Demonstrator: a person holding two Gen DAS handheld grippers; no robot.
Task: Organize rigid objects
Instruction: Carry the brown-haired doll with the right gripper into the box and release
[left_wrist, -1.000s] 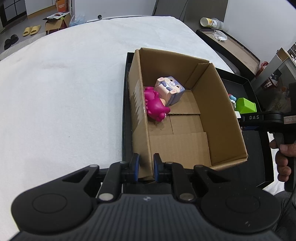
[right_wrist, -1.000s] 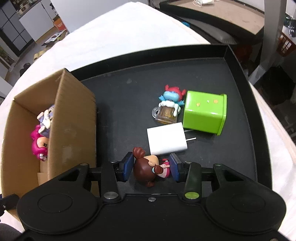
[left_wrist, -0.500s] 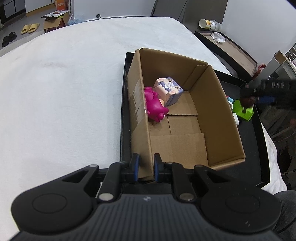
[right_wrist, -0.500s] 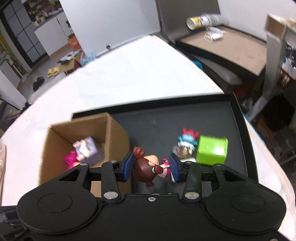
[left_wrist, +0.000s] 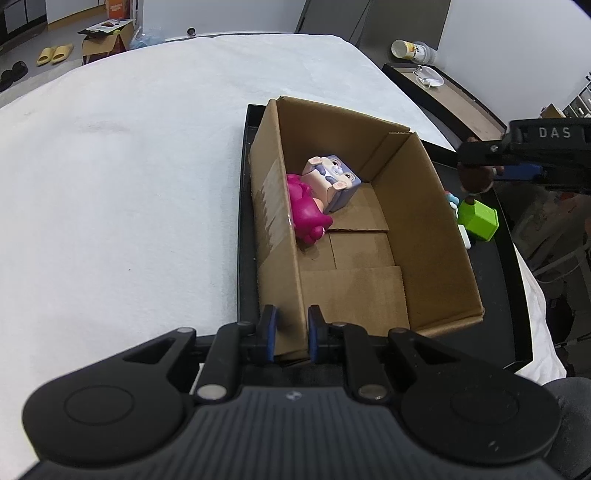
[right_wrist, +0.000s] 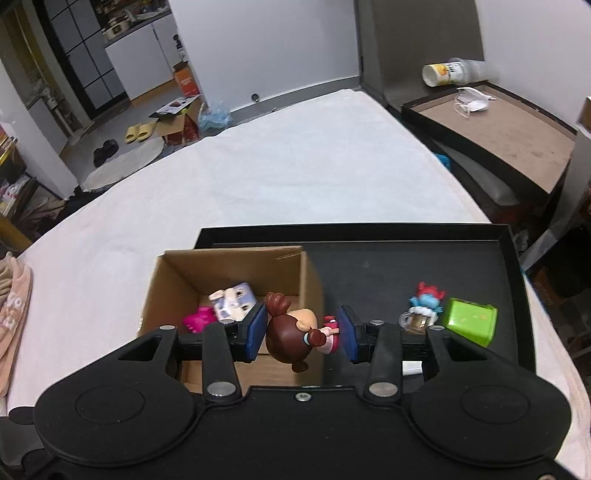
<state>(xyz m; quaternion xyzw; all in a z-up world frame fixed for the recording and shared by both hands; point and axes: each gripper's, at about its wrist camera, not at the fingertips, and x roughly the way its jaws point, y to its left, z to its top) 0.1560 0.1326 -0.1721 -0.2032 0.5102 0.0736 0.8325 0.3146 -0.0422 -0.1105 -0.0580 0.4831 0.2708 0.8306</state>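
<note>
The left gripper (left_wrist: 290, 332) pinches the near wall of the cardboard box (left_wrist: 424, 206); the right gripper (right_wrist: 301, 332) holds a brown-haired doll (right_wrist: 291, 332) above the box's right wall.

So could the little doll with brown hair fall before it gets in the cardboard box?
It might. The right tongs pinch the brown-haired doll only by its head and feet, in the air near the open cardboard box's right wall, so it could slip out or catch the rim. The left tongs grip just one corner of the box wall, so a bump could tilt the box. A drop could also land on the pink figure or the purple cube toy inside.
</note>
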